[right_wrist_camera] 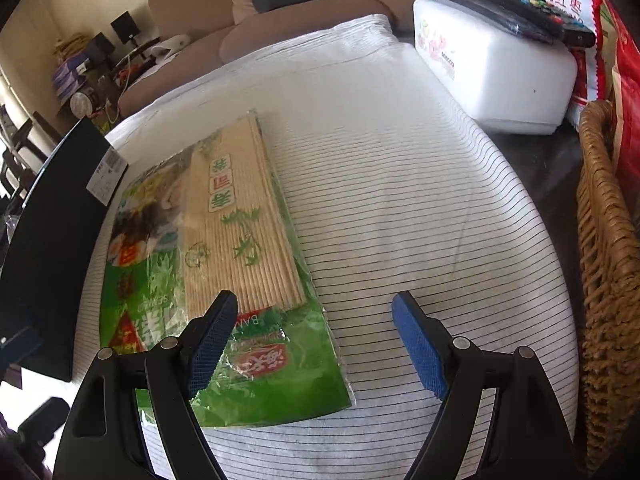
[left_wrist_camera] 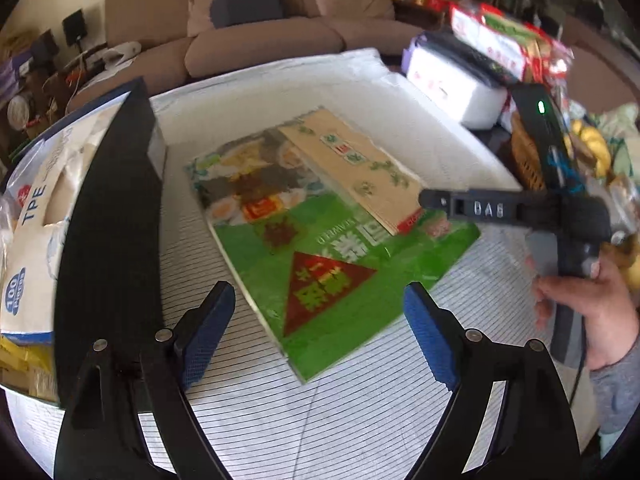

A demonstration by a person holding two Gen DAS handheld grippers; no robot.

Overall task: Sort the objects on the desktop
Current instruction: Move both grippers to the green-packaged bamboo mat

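Green seaweed packet (left_wrist_camera: 320,248) with bamboo mat (right_wrist_camera: 240,232) flat on striped table (right_wrist_camera: 400,200); left gripper (left_wrist_camera: 320,332) spread above near corner; right gripper (right_wrist_camera: 314,344) spread, probably empty, over packet's edge.

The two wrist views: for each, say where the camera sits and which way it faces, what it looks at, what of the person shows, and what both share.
Left wrist view: sits behind the open left gripper, facing down and forward at the green plastic-wrapped seaweed and bamboo mat pack; the right hand shows, holding the right gripper.
Right wrist view: sits behind the open right gripper, facing down over the white striped cloth; none of the person shows clearly.
Shared: the pack, cloth, white plastic box and brown sofa.
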